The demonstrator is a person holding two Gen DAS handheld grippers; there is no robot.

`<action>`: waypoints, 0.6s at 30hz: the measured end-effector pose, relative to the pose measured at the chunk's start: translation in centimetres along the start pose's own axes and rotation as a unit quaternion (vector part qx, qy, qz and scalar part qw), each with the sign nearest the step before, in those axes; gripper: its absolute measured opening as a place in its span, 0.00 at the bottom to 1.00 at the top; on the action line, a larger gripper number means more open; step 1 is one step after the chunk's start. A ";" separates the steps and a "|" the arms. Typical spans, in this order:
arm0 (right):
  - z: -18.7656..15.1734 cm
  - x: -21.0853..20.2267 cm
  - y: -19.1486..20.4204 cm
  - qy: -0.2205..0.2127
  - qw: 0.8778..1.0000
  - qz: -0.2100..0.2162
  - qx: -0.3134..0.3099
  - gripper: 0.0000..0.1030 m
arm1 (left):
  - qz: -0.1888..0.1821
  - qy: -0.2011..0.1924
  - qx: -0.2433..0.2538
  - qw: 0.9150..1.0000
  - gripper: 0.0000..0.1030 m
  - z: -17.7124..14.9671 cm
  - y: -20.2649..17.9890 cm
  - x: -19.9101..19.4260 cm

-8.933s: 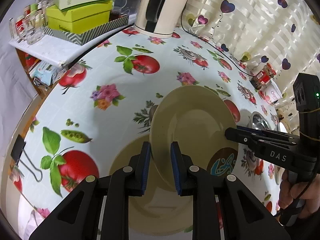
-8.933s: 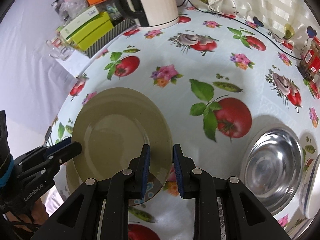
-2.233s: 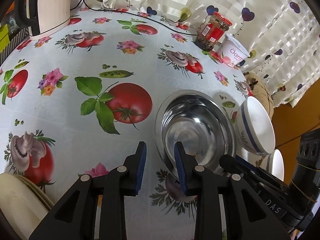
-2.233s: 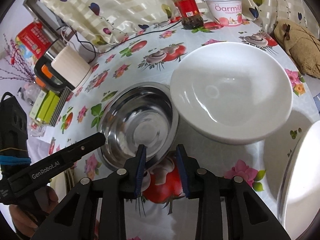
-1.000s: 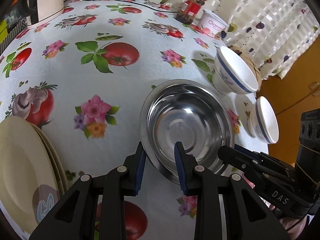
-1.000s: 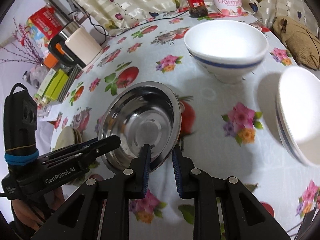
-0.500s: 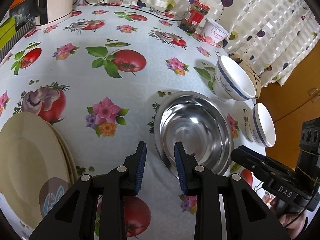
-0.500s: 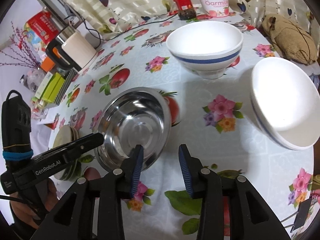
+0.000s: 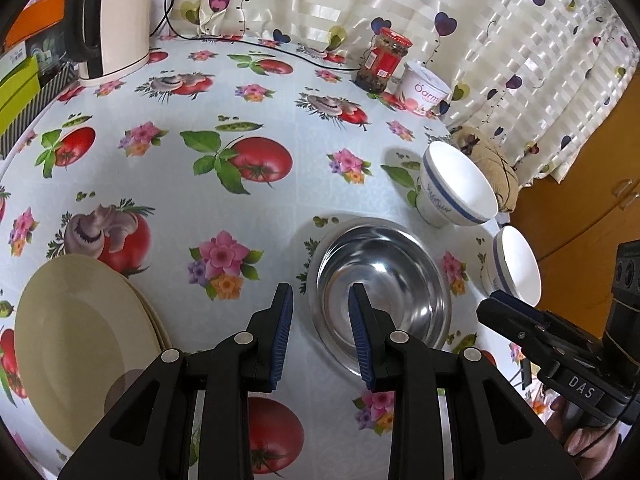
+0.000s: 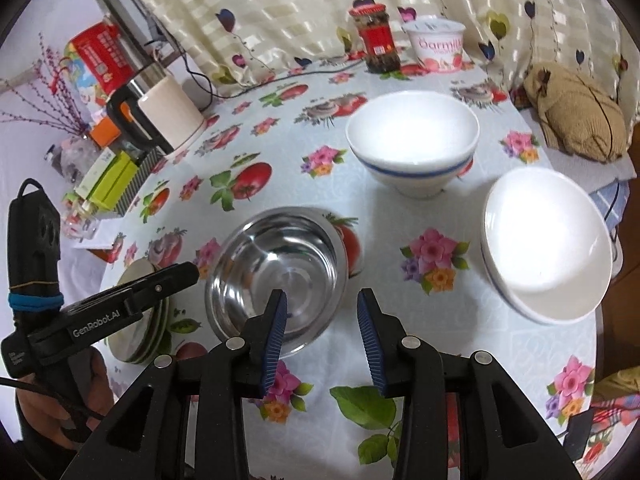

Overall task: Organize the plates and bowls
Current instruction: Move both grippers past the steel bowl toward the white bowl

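Observation:
A steel bowl sits on the fruit-print tablecloth, also in the right wrist view. A stack of cream plates lies to its left; the right wrist view shows them too. Two white blue-rimmed bowls stand at the right: a far one and a near one. My left gripper is open and empty, above the steel bowl's near left rim. My right gripper is open and empty, just in front of the steel bowl.
A white kettle stands at the back left beside green boxes. A red-lidded jar and a yoghurt tub stand by the curtain. A brown pouch lies at the table's right edge.
Both grippers let go of the steel bowl and pulled back and up from it. The right jaws opened wider. The bowl rests on the table near the plates.

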State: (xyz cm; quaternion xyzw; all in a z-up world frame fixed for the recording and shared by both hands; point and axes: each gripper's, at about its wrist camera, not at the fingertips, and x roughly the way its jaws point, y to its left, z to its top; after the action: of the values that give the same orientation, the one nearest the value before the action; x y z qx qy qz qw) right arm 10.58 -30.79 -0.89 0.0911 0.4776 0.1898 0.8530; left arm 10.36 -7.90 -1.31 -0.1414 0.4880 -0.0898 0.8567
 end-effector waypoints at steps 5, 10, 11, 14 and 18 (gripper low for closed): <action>0.5 -0.4 -0.2 -0.007 1.000 -0.002 0.001 0.35 | -0.003 0.000 0.009 1.000 0.29 0.3 -0.7 0.0; 0.7 -0.6 -0.8 -0.011 1.000 -0.002 0.009 0.35 | -0.007 0.004 0.018 1.000 0.29 0.6 -1.5 0.2; 0.8 -0.7 -1.0 -0.011 1.000 -0.003 0.010 0.35 | -0.008 0.004 0.019 1.000 0.29 0.7 -1.6 0.3; 1.1 -0.9 -1.3 -0.013 1.000 -0.003 0.014 0.35 | -0.010 0.004 0.025 1.000 0.29 1.0 -2.2 0.3; 1.3 -1.2 -1.6 -0.018 1.000 -0.006 0.015 0.35 | -0.014 0.003 0.031 0.999 0.29 1.5 -2.9 0.3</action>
State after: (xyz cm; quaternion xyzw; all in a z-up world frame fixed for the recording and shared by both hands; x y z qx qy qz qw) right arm 11.57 -32.71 0.18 0.1048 0.4658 0.1760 0.8609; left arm 11.77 -10.51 0.15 -0.1212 0.4850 -0.1177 0.8580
